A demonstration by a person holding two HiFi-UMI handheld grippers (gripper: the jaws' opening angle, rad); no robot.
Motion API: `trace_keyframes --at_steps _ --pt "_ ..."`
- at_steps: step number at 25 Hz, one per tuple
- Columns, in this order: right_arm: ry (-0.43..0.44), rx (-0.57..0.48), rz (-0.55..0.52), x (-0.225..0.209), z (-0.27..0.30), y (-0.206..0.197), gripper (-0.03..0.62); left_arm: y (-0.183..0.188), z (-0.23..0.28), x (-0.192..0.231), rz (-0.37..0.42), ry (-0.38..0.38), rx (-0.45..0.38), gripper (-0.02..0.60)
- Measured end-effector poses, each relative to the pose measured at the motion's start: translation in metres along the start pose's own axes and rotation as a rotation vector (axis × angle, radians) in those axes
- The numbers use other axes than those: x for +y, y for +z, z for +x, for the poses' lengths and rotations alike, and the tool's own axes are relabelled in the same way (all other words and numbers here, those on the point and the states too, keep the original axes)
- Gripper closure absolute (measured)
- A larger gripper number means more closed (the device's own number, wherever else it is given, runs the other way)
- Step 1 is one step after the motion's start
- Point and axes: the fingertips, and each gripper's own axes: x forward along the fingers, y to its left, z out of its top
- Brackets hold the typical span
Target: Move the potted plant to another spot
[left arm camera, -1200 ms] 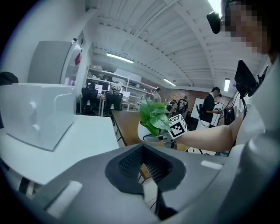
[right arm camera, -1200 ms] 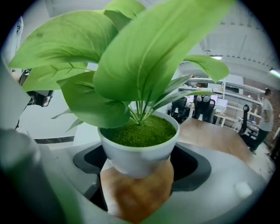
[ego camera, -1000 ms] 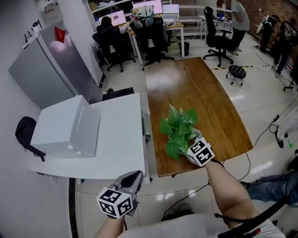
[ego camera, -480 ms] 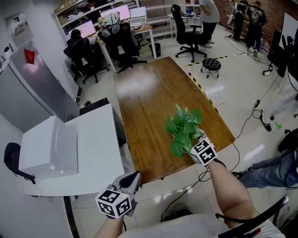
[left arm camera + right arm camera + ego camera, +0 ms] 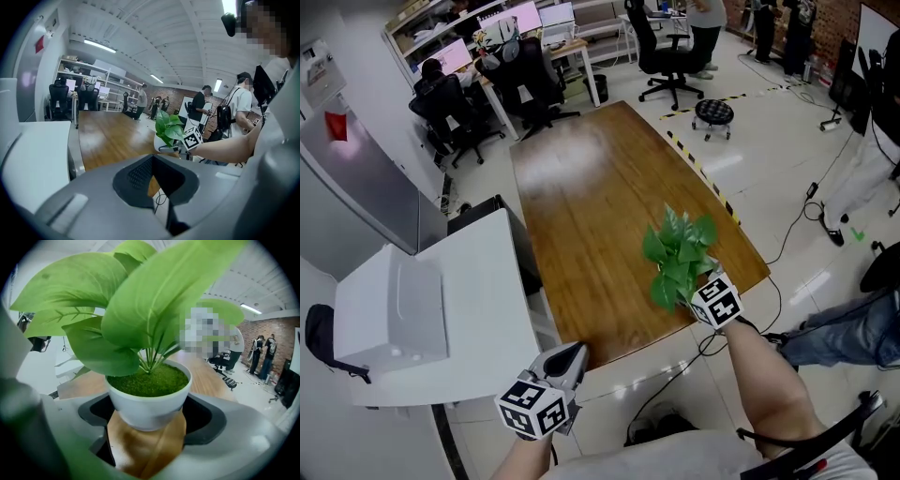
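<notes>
Right gripper [image 5: 698, 286]: jaws spread wide and clamped on the white pot [image 5: 147, 404] of the potted plant [image 5: 680, 248], dark pads against the pot's left and right sides. The plant stands upright, its green leaves fanning over the gripper and hiding the pot from the head view. It sits over the near right corner of the long wooden table [image 5: 591, 216], close to the edge. In the right gripper view the pot's base looks clear of the wood, though contact cannot be ruled out. Left gripper [image 5: 567, 358]: jaws together, nothing between them, held low off the table's near end, well apart from the plant and pointing toward the gap between the wooden table and the white table [image 5: 478, 309]. A white box [image 5: 394, 314] rests on that white table. A round stool [image 5: 712, 112] stands on the floor beyond the far right side.
</notes>
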Motion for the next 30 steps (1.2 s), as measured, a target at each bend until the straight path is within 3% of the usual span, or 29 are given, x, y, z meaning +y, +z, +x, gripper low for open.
trace_keyframes --at_steps 13,30 --pt "-0.027 0.025 0.062 -0.009 0.019 -0.035 0.141 -0.018 0.010 0.014 -0.035 0.006 0.034 0.584" --pt "-0.056 0.000 0.055 -0.012 0.024 -0.038 0.135 -0.022 0.005 0.023 -0.045 0.017 0.029 0.584"
